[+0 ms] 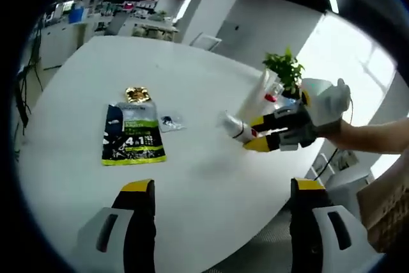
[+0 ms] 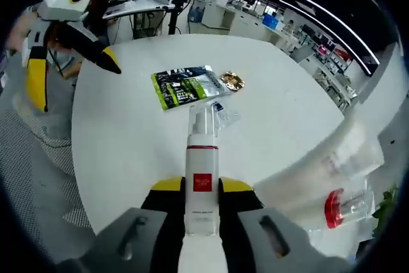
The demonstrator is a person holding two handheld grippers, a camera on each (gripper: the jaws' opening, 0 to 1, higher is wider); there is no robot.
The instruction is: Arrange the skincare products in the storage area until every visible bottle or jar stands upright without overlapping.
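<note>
In the right gripper view, nearest the camera, the right gripper (image 2: 203,191) has its yellow-tipped jaws pinching a white pump bottle (image 2: 202,177), which bears a red square label and a thin red band and points away from the camera over the round white table (image 2: 121,151). Just beyond the bottle's pump head lies a small clear sachet (image 2: 223,114), and past that a green, black and silver pouch (image 2: 185,85) lies flat on the table, with a small gold-coloured packet (image 2: 231,81) just beside it. To the right of the bottle stand blurred clear containers (image 2: 348,177), one with a red cap. The left gripper (image 2: 73,62) hangs over the table edge left of the pouch, its jaws spread apart. In the left gripper view, the same spread jaws frame bare tabletop, the pouch lies beyond them, and to its right a person's arm (image 1: 374,135) holds the right gripper, bottle in its grip, with a small green potted plant (image 1: 285,71) behind it.
</note>
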